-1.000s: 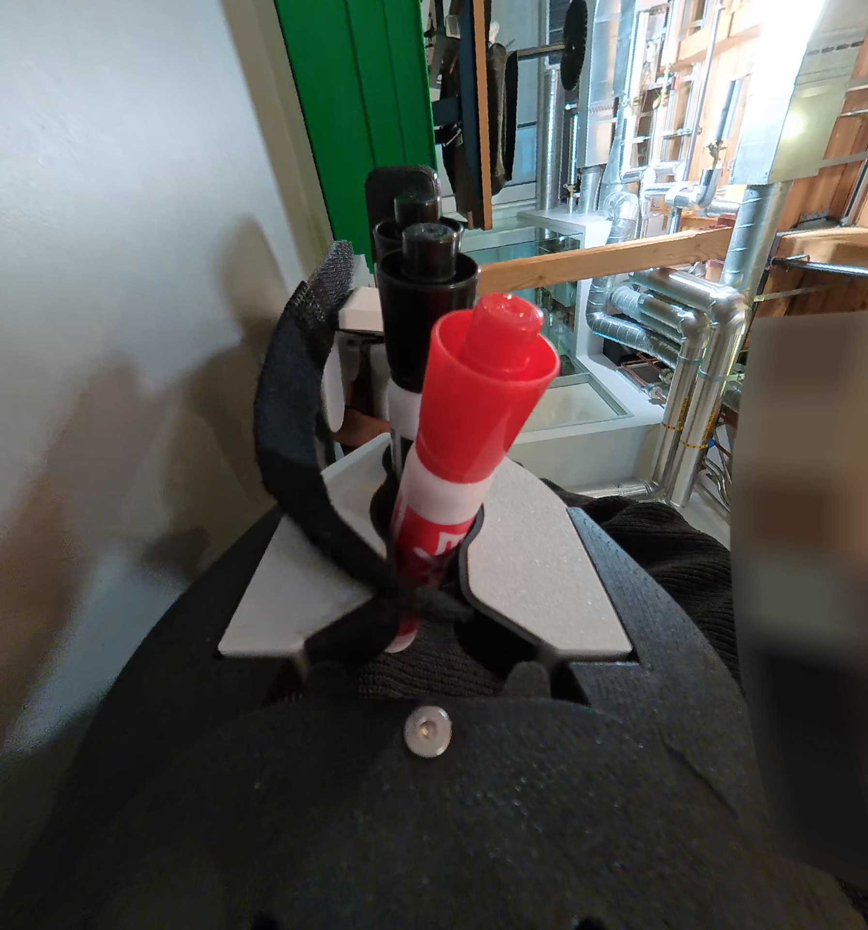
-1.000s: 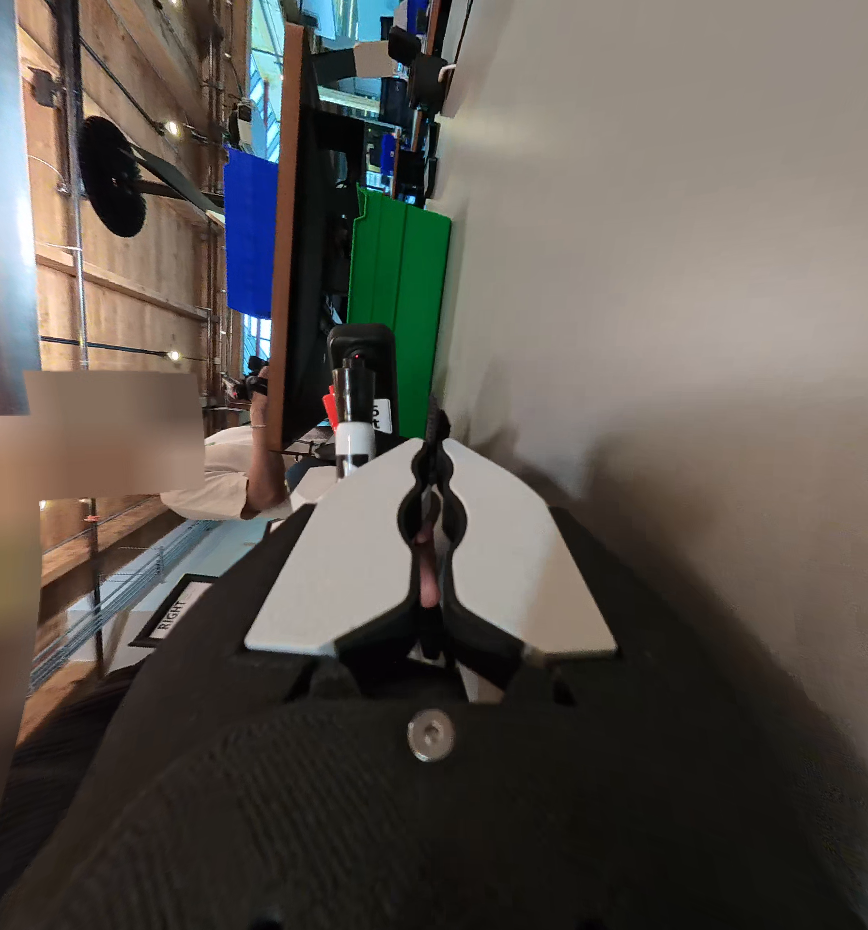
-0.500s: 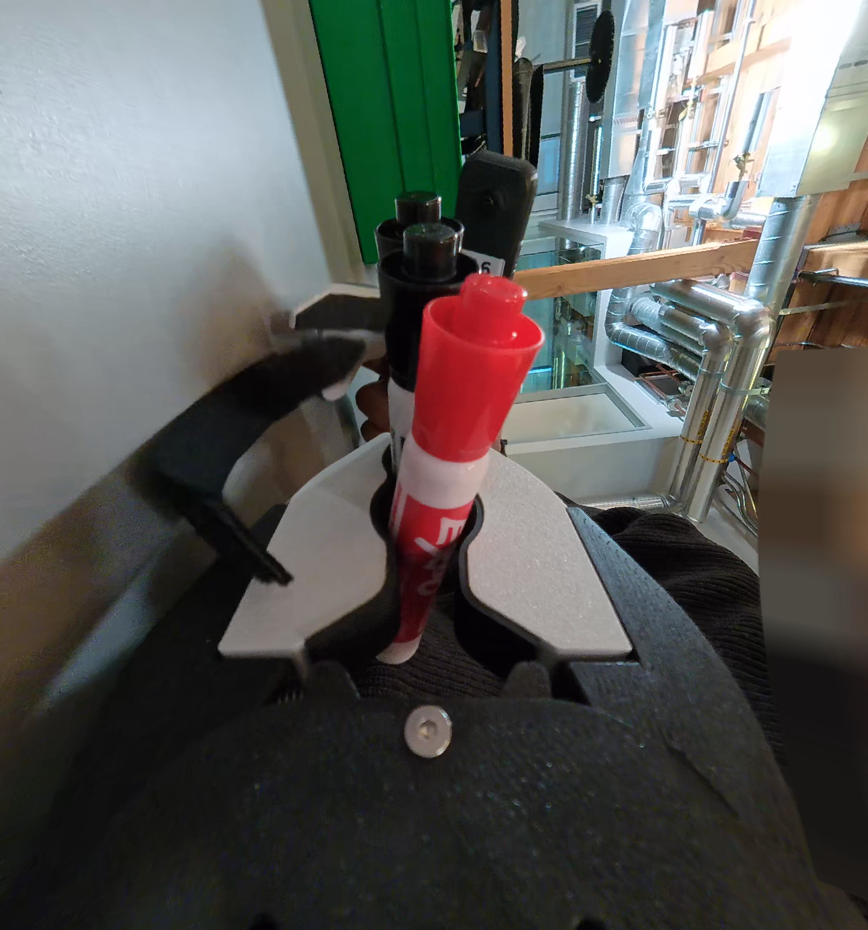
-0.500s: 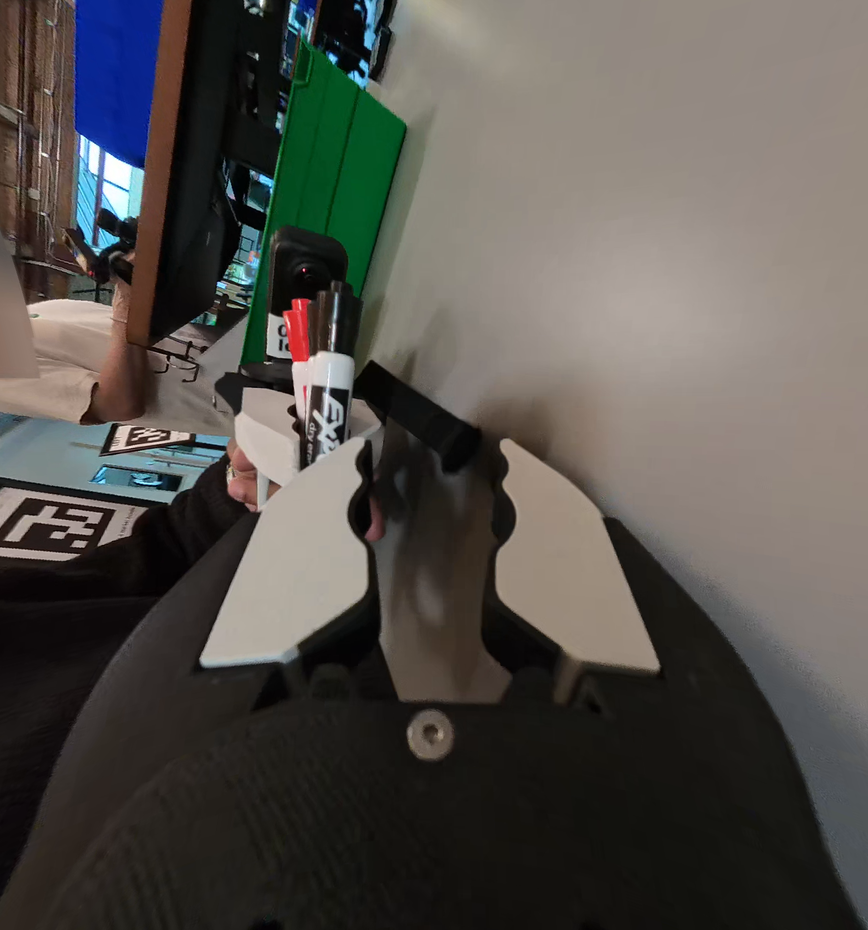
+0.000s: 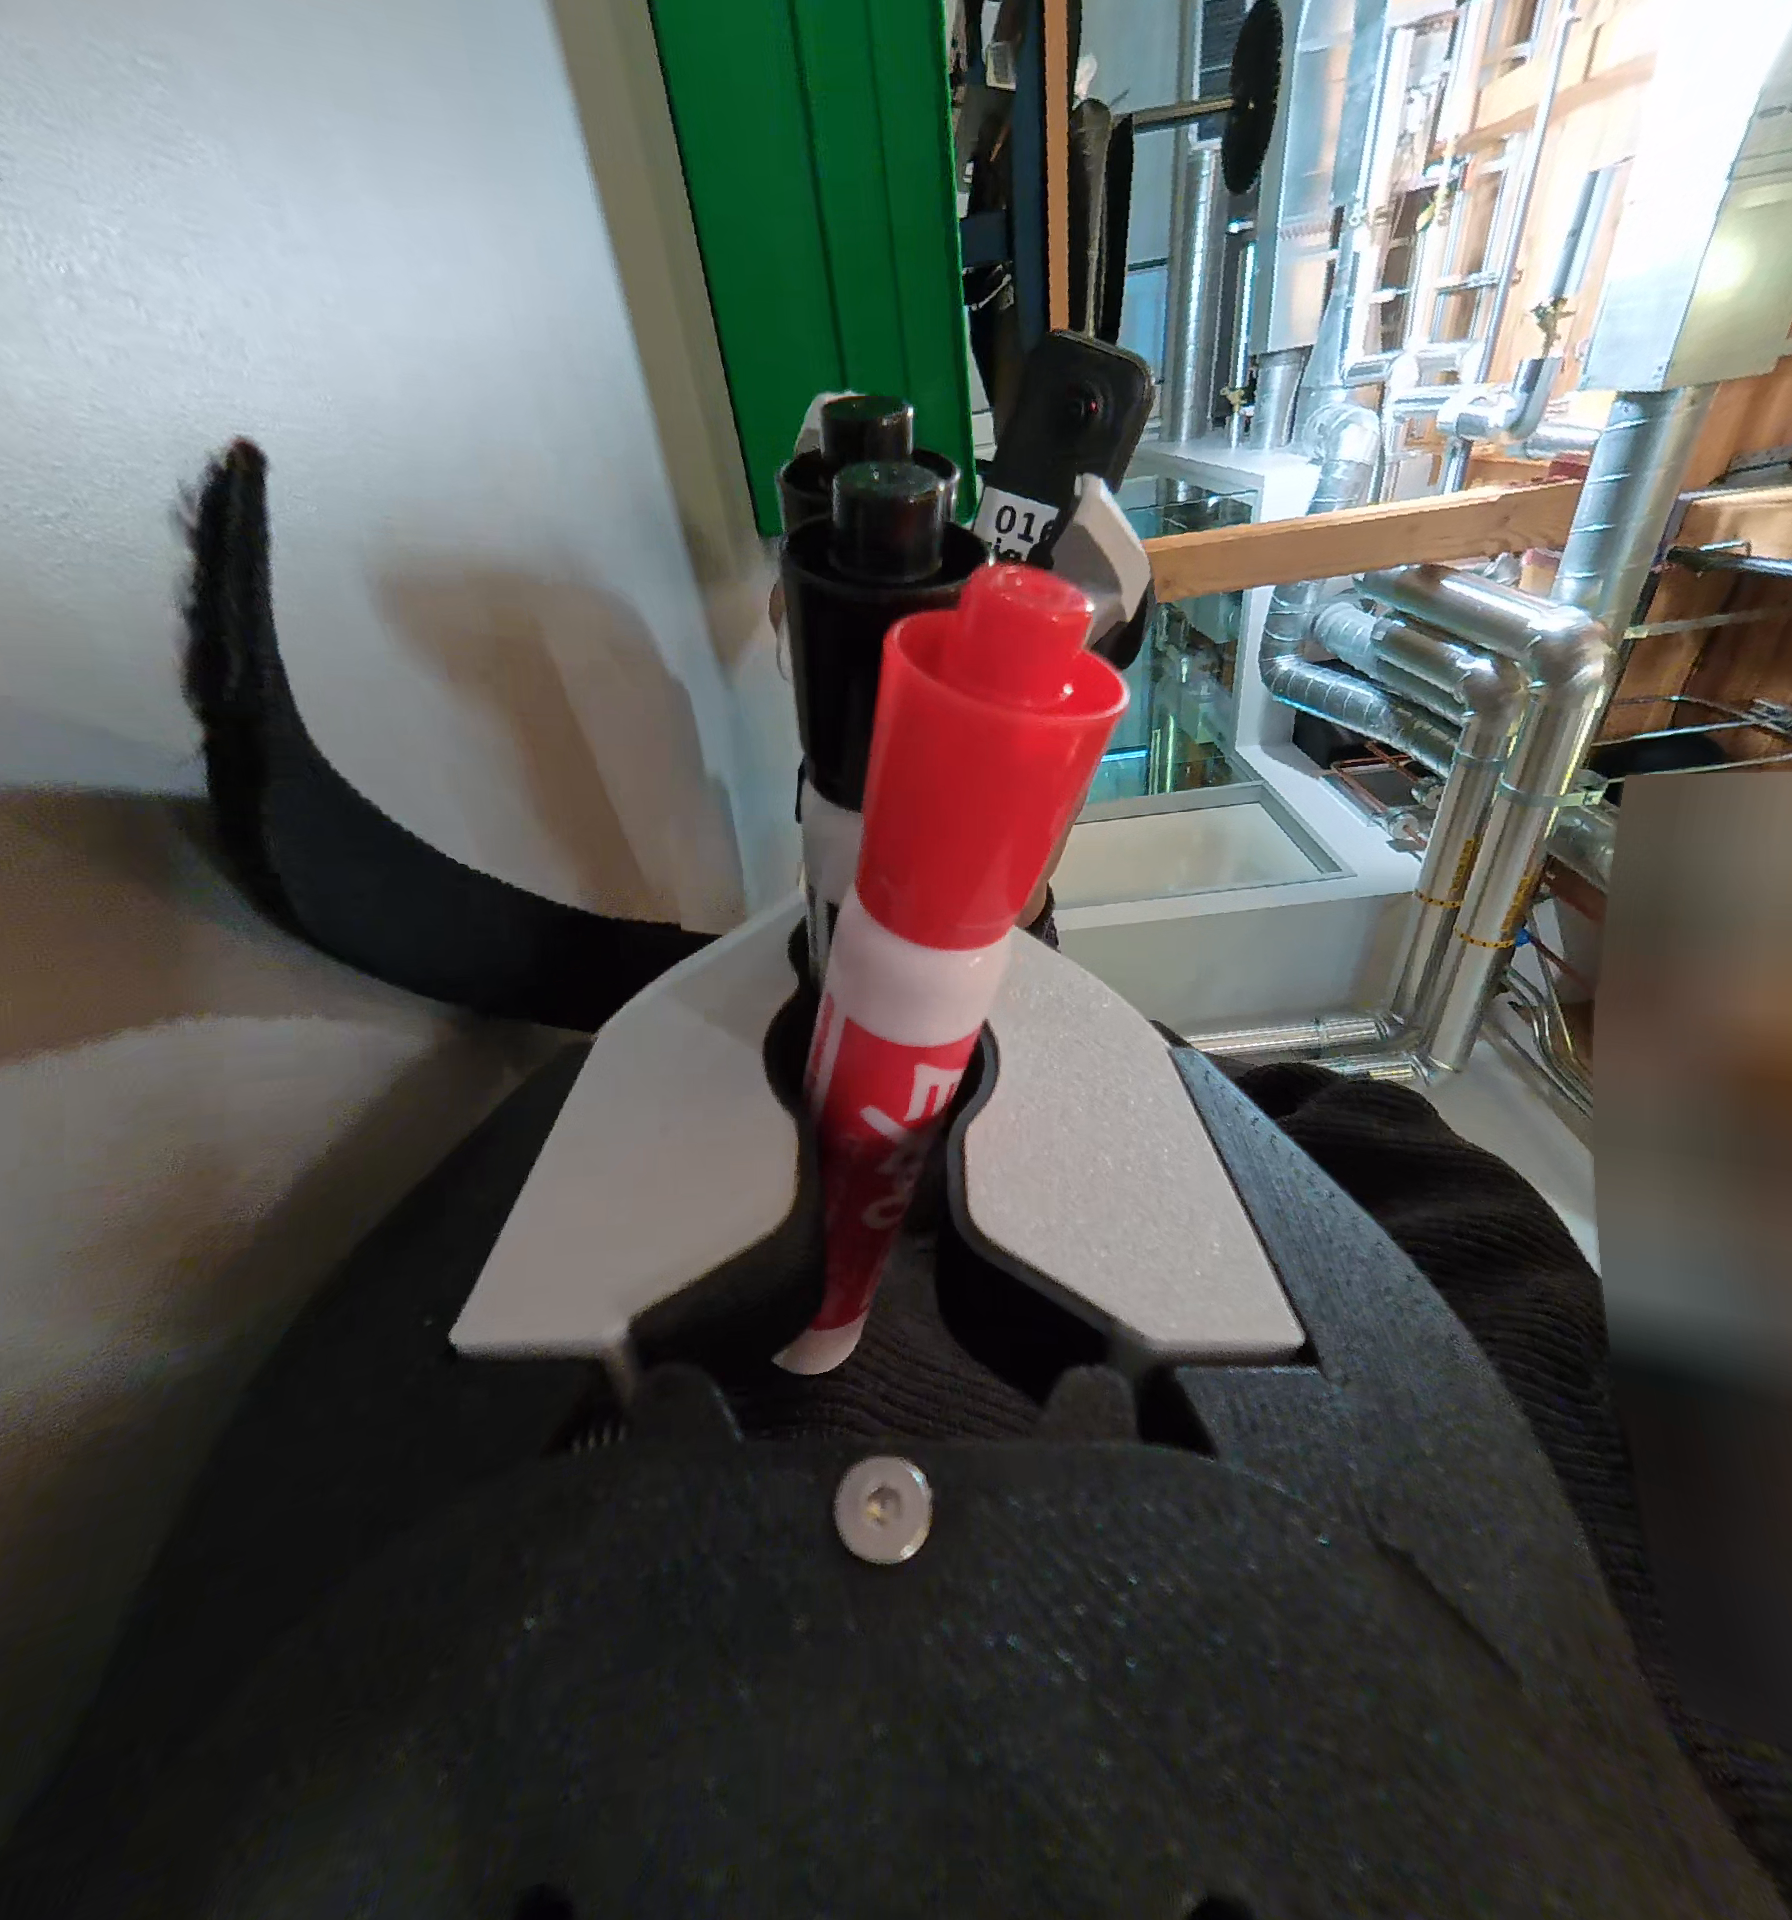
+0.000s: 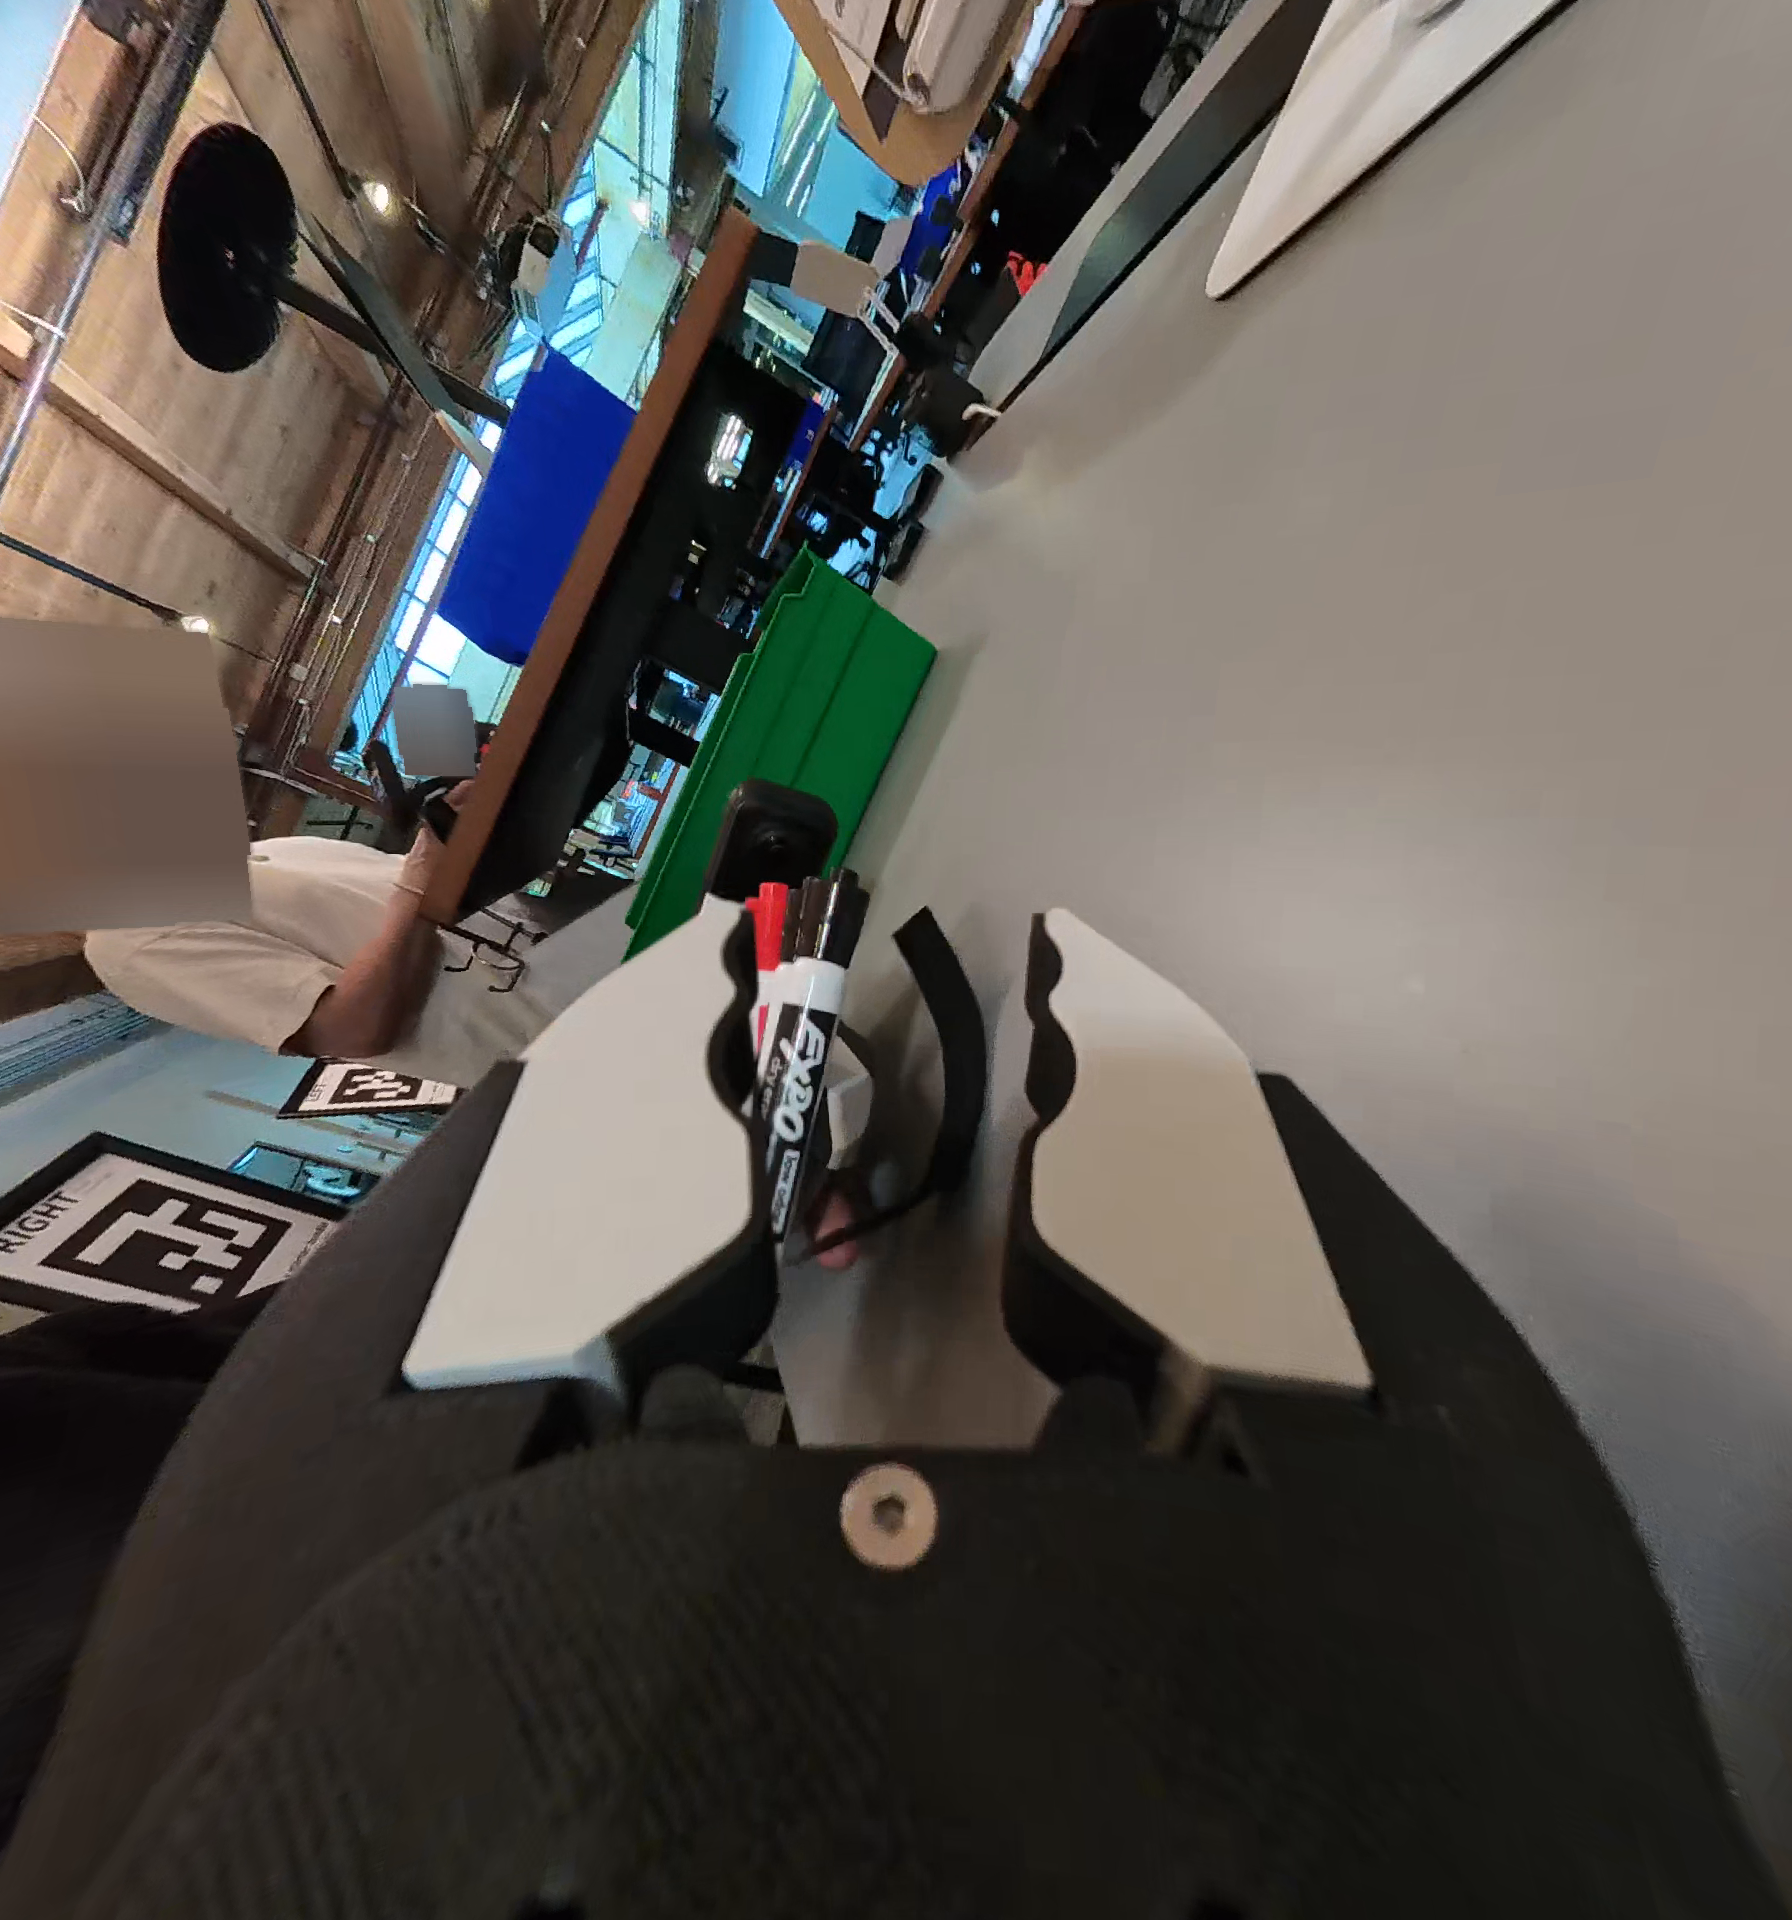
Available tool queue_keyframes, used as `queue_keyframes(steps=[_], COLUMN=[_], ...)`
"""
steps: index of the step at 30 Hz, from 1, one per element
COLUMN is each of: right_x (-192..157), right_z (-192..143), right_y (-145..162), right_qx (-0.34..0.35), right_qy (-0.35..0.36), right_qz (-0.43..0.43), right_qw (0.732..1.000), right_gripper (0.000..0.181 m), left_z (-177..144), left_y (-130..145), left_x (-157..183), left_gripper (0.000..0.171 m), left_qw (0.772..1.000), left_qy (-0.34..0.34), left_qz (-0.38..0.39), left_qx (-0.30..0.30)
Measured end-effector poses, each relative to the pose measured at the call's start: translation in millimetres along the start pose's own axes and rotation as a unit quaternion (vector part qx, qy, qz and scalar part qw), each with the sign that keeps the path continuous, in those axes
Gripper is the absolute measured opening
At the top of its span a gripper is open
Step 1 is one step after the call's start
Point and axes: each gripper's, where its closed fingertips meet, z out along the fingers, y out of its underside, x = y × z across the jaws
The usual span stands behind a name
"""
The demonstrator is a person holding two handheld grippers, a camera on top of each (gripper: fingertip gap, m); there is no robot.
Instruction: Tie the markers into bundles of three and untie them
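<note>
My left gripper (image 5: pixel 902 951) is shut on three markers held upright: a red marker (image 5: pixel 959 821) in front and two black markers (image 5: pixel 861 644) behind it. A black strap (image 5: pixel 279 790) trails loose from the markers to the left and curls up over the table. In the right wrist view my right gripper (image 6: pixel 887 935) is open and empty. The strap (image 6: pixel 949 1039) and the markers (image 6: pixel 804 1039) stand just beyond its gap. The right gripper (image 5: pixel 1068 499) also shows behind the markers in the left wrist view.
The pale table top (image 6: pixel 1443 727) fills one side of both views. A green tray (image 5: pixel 830 260) stands on it beyond the markers, seen also in the right wrist view (image 6: pixel 819 707). A white pad (image 6: pixel 1370 135) lies farther off. A person in a white shirt (image 6: pixel 248 966) sits at another desk. About 9 cm separates my left fingertips from my right.
The right gripper has opened, let go of the strap and drawn back. The strap has come off the markers and now hangs loose to the left.
</note>
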Motion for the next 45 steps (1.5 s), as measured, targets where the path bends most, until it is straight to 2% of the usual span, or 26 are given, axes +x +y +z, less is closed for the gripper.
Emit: queue_keyframes(steps=[5, 9, 16, 27, 30, 32, 34, 36, 39, 45], right_x=[-5.6, -6.3, -5.0, -11.3, -7.0, -6.8, -8.4, -13.0, -18.2, -19.0], right_z=[12.9, 20.2, 12.7, 11.0, 10.0, 10.5, 12.0, 13.3, 16.4, 29.0], right_y=[8.8, 18.8, 16.5, 36.2, 50.4, 57.9, 64.4, 75.1, 87.6, 78.8], right_qx=[-0.027, -0.051, -0.037, -0.069, -0.105, -0.124, -0.141, -0.175, -0.211, -0.205], right_qy=[-0.008, -0.012, -0.028, -0.017, -0.003, -0.001, -0.003, -0.019, -0.035, -0.029], right_qz=[-0.016, -0.019, 0.025, 0.003, 0.000, -0.005, -0.014, -0.023, -0.043, -0.085], right_qw=[0.999, 0.998, 0.999, 0.997, 0.994, 0.992, 0.990, 0.984, 0.976, 0.975], right_gripper=[0.050, 0.050, 0.050, 0.047, 0.048, 0.047, 0.047, 0.036, 0.040, 0.050], left_z=[-5.7, -8.3, -6.0, -6.3, -9.1, -11.2, -14.6, -19.7, -27.0, -39.0], left_y=[4.1, -4.0, -6.6, -3.4, -13.0, -12.4, -12.5, -16.9, -23.6, -18.0], left_x=[-1.9, 4.3, 1.7, 8.6, 26.0, 34.6, 34.1, 33.8, 27.9, 8.6], left_gripper=[0.020, 0.020, 0.020, 0.019, 0.019, 0.019, 0.020, 0.020, 0.020, 0.020], left_qw=[1.000, 1.000, 1.000, 1.000, 1.000, 0.999, 0.999, 0.999, 0.999, 0.999], left_qy=[0.000, -0.002, 0.001, 0.000, 0.014, 0.009, -0.012, -0.012, -0.006, -0.016], left_qz=[-0.013, 0.006, 0.002, 0.006, 0.014, 0.034, 0.042, 0.036, 0.028, 0.010], left_qx=[0.007, 0.016, 0.008, -0.011, 0.017, 0.013, 0.009, 0.017, 0.026, 0.033])
